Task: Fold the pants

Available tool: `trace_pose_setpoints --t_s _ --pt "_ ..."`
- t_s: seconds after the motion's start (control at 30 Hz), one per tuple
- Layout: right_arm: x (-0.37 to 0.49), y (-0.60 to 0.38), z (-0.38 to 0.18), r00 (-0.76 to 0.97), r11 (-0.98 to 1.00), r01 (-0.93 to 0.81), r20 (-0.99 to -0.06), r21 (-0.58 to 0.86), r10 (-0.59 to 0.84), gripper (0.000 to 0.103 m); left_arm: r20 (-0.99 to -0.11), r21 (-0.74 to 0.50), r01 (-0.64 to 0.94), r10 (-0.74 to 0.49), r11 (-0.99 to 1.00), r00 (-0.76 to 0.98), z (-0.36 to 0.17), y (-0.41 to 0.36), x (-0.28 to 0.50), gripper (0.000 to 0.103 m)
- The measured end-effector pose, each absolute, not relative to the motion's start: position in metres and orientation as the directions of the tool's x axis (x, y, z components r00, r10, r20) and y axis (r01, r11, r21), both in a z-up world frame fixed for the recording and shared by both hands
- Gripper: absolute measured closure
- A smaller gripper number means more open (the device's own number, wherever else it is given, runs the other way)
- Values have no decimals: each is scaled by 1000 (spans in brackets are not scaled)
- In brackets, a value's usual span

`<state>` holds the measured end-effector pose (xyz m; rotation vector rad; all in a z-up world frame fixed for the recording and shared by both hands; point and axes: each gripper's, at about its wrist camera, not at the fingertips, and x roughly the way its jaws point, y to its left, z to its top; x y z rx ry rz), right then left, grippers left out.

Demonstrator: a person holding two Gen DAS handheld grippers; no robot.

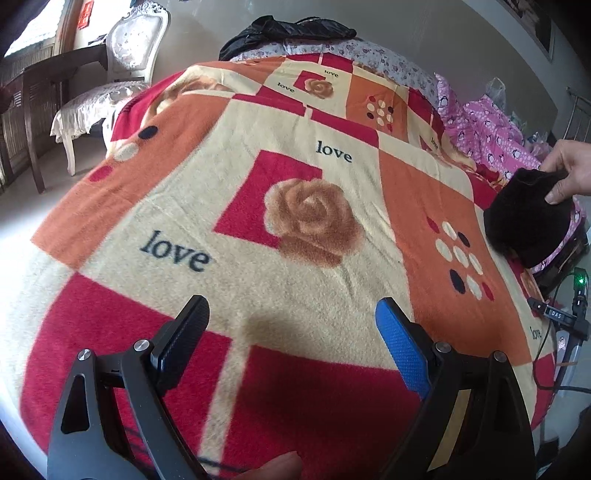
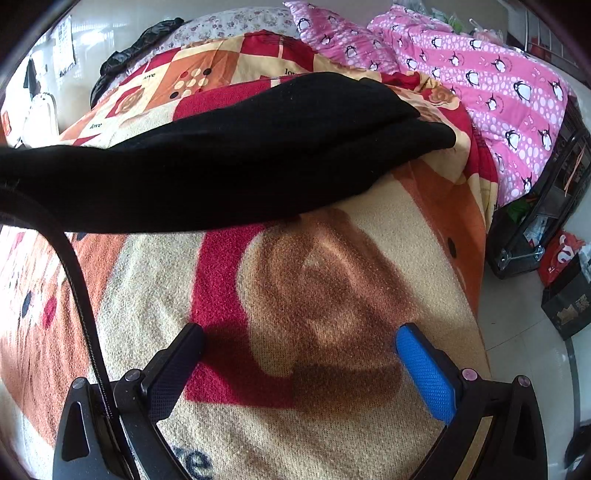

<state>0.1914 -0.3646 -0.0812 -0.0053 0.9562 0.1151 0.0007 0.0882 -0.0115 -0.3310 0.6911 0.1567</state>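
The black pants (image 2: 229, 158) lie as a long folded bundle across the patterned blanket (image 2: 332, 280) on the bed. My right gripper (image 2: 300, 330) hovers open just short of them, with only blanket between its fingers. In the left wrist view the pants (image 1: 528, 221) are a dark lump at the bed's right edge, and a bare hand (image 1: 570, 170) pinches their top. My left gripper (image 1: 291, 304) stands open over the blanket (image 1: 258, 221), far to the left of the pants and holding nothing.
A pink penguin quilt (image 2: 498, 85) is piled at the far right of the bed, and a black garment (image 1: 291, 29) lies at its head. A white chair (image 1: 122, 70) stands to the left. A black device with a green light (image 1: 580, 280) and cables sit at the right edge.
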Motion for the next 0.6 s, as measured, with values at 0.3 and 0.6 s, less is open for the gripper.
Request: trace_pose_setpoints --t_s 0.3,0.6 --pt "191 -365 -81 571 994 -100 -815 46 96 0 -597 -252 -226 32 941 801 -15 102 -49 11" --pt "191 -365 -81 571 994 -100 -815 46 96 0 -509 -302 -243 60 922 859 -6 113 -62 11"
